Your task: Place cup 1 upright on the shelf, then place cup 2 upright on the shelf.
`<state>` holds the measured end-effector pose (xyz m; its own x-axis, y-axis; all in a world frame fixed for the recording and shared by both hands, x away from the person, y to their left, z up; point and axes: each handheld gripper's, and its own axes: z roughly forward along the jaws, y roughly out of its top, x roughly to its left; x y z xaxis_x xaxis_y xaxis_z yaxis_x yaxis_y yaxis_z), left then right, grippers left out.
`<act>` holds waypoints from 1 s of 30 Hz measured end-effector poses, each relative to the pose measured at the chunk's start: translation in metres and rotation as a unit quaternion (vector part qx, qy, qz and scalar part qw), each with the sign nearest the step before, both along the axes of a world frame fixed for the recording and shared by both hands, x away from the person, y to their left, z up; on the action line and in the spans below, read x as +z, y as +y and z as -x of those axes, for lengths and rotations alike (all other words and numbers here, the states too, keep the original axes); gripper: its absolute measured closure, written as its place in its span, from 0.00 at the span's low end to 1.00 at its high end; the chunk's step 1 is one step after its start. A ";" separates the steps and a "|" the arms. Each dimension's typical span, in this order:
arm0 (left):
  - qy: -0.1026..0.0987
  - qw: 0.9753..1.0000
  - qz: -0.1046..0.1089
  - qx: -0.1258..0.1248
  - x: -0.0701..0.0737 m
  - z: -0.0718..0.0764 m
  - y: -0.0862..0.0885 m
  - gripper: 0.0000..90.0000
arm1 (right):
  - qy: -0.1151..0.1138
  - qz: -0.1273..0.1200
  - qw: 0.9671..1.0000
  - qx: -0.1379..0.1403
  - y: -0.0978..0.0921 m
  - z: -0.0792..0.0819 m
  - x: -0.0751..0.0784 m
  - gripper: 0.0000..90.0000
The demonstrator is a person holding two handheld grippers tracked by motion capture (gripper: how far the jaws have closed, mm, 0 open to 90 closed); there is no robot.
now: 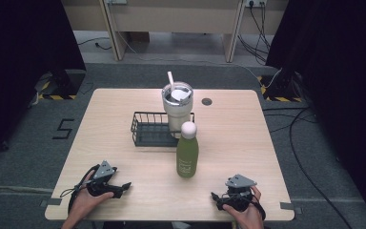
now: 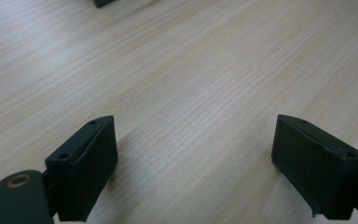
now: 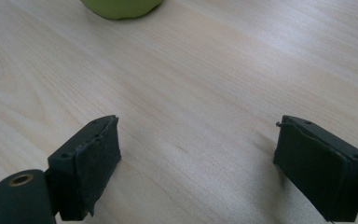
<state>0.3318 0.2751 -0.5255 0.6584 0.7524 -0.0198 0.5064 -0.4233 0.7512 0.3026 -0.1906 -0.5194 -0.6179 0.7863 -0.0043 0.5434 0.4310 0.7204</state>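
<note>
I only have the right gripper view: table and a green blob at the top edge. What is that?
Observer: A green bottle with a white cap, upright mid-table.
Operator: Anything behind it?
Observer: A tumbler with a straw, standing at the right end of a black wire basket.
Operator: Where's the left gripper?
Observer: The left gripper rests near the table's front left edge, open, holding nothing.
</note>
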 end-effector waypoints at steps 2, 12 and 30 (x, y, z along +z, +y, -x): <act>0.000 1.000 0.000 0.000 0.000 0.000 0.000 0.15 | 0.001 0.002 1.000 0.000 0.000 0.001 0.000 0.15; 0.000 1.000 0.000 0.000 0.000 0.000 0.000 0.15 | 0.012 0.011 1.000 -0.013 0.000 0.007 -0.002 0.00; -0.007 1.000 0.004 -0.008 0.001 0.001 0.000 0.17 | -0.001 0.001 1.000 -0.008 -0.002 0.008 -0.004 0.00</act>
